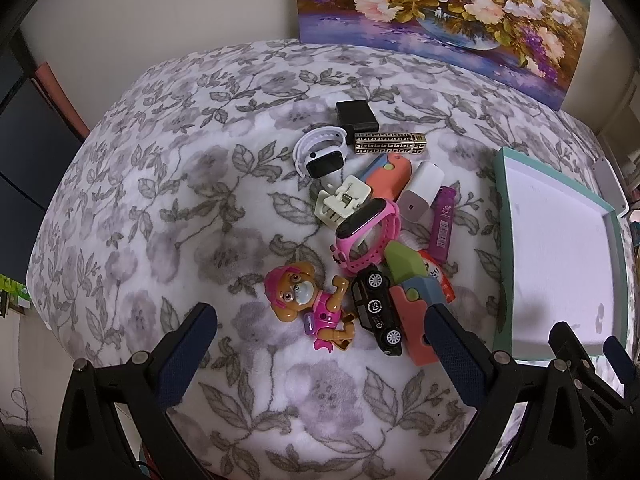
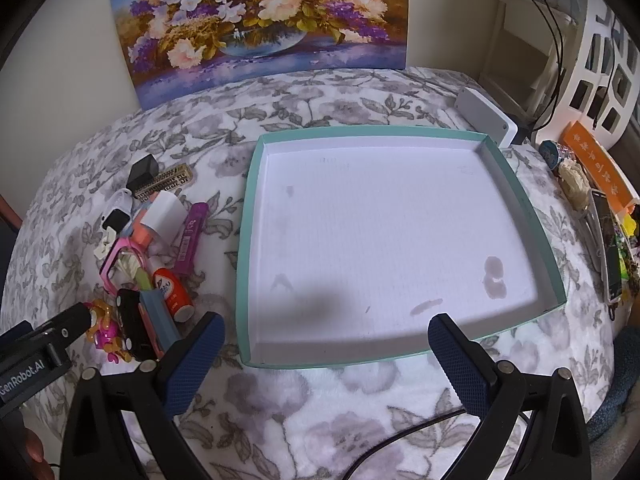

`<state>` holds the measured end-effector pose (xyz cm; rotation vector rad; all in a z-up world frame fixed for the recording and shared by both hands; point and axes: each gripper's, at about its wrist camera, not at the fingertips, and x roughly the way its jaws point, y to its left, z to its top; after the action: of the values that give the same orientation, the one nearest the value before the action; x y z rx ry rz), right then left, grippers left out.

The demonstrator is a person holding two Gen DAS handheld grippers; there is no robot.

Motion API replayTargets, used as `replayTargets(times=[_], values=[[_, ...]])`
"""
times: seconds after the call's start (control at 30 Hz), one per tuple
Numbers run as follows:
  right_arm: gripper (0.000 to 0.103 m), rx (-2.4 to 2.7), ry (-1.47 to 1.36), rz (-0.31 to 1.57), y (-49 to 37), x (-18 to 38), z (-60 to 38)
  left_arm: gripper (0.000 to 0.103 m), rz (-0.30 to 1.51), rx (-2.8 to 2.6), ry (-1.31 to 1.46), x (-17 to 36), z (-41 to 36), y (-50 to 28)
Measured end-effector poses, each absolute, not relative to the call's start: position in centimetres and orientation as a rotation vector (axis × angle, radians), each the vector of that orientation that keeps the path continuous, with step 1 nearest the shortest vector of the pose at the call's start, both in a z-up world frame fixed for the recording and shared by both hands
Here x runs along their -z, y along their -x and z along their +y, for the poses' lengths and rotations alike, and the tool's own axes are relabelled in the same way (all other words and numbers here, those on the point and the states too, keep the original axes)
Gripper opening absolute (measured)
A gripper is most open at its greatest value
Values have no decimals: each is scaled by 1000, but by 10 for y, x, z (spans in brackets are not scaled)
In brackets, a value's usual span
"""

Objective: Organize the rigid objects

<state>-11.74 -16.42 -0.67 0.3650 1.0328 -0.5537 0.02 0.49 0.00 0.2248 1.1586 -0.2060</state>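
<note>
A pile of small rigid objects lies on the floral blanket: a pup figure [image 1: 310, 306], a black toy car [image 1: 378, 314], a pink watch [image 1: 366, 234], a white watch [image 1: 320, 154], a purple lighter [image 1: 442, 224], a patterned gold bar [image 1: 390, 143] and a black cube [image 1: 356, 114]. A teal tray [image 2: 250, 184] with a white inside lies to the right of the pile, with nothing in it. My left gripper [image 1: 320, 330] is open and empty, just in front of the pup figure and car. My right gripper [image 2: 326, 338] is open and empty over the tray's near edge.
A flower painting [image 2: 260, 20] leans on the wall behind the table. A white box [image 2: 486, 118], an orange box [image 2: 600, 168], a phone [image 2: 608, 240] and cables sit at the right edge. A white lattice basket [image 2: 600, 60] stands beyond.
</note>
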Motion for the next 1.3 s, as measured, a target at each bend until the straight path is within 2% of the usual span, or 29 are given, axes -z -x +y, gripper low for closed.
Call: replayTargets(times=[0.5, 0.63, 0.97, 1.03, 1.17, 1.27, 1.3], values=[[101, 541, -344, 994, 116, -1, -161, 103, 1149, 162, -160, -3, 18, -9], [94, 464, -284, 950, 101, -10, -141, 103, 1180, 113, -91, 4, 37, -19], [68, 242, -237, 1081, 55, 23, -93, 102, 1281, 125, -22, 32, 47, -37], [63, 228, -237, 1098, 51, 28, -90, 93, 1294, 127, -26, 37, 45, -39], [55, 203, -244, 1134, 45, 38, -88, 90, 1319, 137, -29, 47, 40, -44], [53, 188, -257, 1155, 43, 43, -88, 89, 1330, 146, -38, 52, 36, -46], [52, 182, -256, 1161, 42, 44, -87, 86, 1338, 153, -43, 55, 33, -47]])
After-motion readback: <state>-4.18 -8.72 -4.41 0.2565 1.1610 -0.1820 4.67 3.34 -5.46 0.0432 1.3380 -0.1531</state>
